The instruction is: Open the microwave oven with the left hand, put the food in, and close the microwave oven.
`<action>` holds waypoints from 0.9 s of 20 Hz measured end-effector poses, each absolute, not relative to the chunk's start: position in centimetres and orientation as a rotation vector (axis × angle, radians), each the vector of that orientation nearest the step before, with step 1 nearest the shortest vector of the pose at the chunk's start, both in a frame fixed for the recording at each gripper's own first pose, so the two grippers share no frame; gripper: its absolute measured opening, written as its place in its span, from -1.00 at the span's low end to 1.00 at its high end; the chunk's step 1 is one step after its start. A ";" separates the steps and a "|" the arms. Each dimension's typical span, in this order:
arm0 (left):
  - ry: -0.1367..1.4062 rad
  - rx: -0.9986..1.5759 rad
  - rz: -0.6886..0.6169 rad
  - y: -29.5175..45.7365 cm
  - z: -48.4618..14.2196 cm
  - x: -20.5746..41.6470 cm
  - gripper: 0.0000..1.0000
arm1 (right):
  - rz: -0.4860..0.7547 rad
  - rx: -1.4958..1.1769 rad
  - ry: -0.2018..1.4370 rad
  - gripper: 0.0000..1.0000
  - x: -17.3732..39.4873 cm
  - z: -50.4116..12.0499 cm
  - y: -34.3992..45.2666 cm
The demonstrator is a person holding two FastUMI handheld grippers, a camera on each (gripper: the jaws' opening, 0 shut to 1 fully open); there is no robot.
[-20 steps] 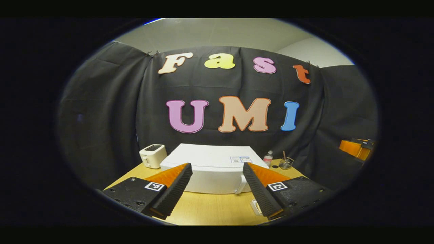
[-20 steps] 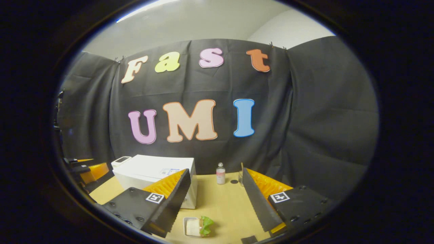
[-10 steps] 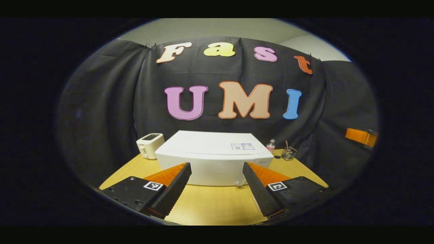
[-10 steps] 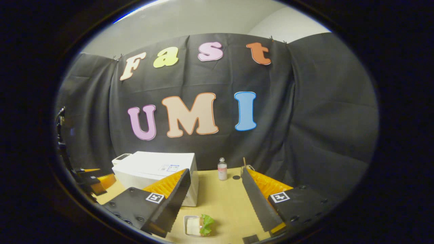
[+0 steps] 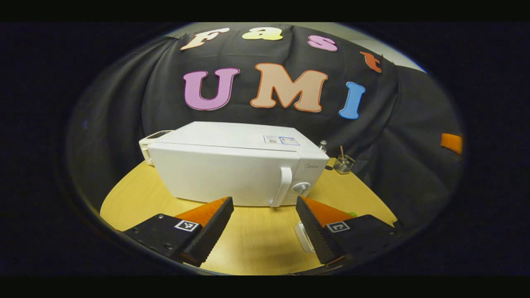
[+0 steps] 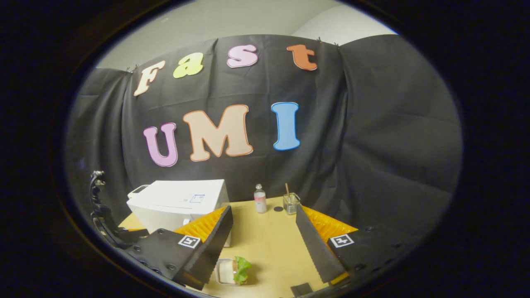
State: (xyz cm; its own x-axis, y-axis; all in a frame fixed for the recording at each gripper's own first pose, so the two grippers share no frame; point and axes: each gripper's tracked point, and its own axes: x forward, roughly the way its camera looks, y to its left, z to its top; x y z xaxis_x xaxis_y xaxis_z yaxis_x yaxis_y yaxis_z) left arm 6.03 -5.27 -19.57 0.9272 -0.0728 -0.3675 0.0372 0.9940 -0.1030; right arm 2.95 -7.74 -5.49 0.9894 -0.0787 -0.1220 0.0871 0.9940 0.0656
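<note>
Microwave (image 5: 232,165) beyond left claw (image 5: 265,225)

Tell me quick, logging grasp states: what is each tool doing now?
Left tool: open, holding nothing.
Right tool: open, holding nothing.

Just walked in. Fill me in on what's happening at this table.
A person holds a two-finger gripper in each hand. The left gripper is open, facing the closed white microwave, its fingers either side of the door handle without touching it. The right gripper is open too, above a small dish of food with a green leaf, on the wooden table. Nothing is gripped; the door is not yet opened.
</note>
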 end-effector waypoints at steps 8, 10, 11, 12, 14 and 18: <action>0.460 -0.073 -0.084 -8.0 -24.3 11.1 0.92 | -0.148 0.098 0.159 0.92 2.8 -7.4 -10.9; 0.478 -0.063 -0.085 -8.3 -25.3 12.0 0.91 | -0.165 0.106 0.175 0.92 2.5 -8.1 -11.8; 0.480 -0.061 -0.085 -8.5 -25.5 12.8 0.89 | -0.172 0.111 0.182 0.92 2.5 -8.3 -12.1; 0.480 -0.059 -0.083 -8.7 -25.8 13.4 0.86 | -0.178 0.116 0.187 0.89 2.4 -8.6 -12.5; 0.483 -0.044 -0.073 -8.7 -26.2 14.5 0.78 | -0.188 0.120 0.201 0.84 2.3 -9.1 -13.1; 0.500 -0.031 -0.067 -9.0 -27.1 15.9 0.60 | -0.200 0.104 0.224 0.90 2.1 -9.8 -14.3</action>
State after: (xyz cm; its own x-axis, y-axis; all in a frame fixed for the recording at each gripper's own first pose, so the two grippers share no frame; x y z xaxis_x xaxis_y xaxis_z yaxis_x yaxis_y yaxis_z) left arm 15.93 -8.97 -27.11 0.8753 -0.0718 -0.4783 0.0567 0.9973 -0.0460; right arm 2.09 -14.27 -9.85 0.9553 -0.1854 -0.2303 0.2084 0.9748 0.0800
